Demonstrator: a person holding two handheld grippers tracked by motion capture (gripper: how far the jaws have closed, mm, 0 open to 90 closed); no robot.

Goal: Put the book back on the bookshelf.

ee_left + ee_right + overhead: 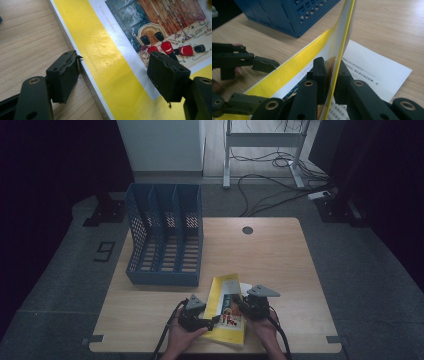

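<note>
**Yellow Book: Cover Raised at Near Table Edge**

My right gripper (329, 75) pinches the front cover of the yellow book (227, 317), holding it lifted off a white page (374, 72). My left gripper (115, 75) stands spread, one pad at the book's spine edge. Beyond, the blue file rack (165, 235) stands on the wooden table (270, 255).

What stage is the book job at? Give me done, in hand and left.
Done: the right gripper has its jaws shut on the yellow book's cover and has it lifted, baring a printed page.
In hand: the left gripper straddles the book's spine edge, jaws open, one touching that edge.
Left, probably: the blue file rack holds nothing yet.
</note>
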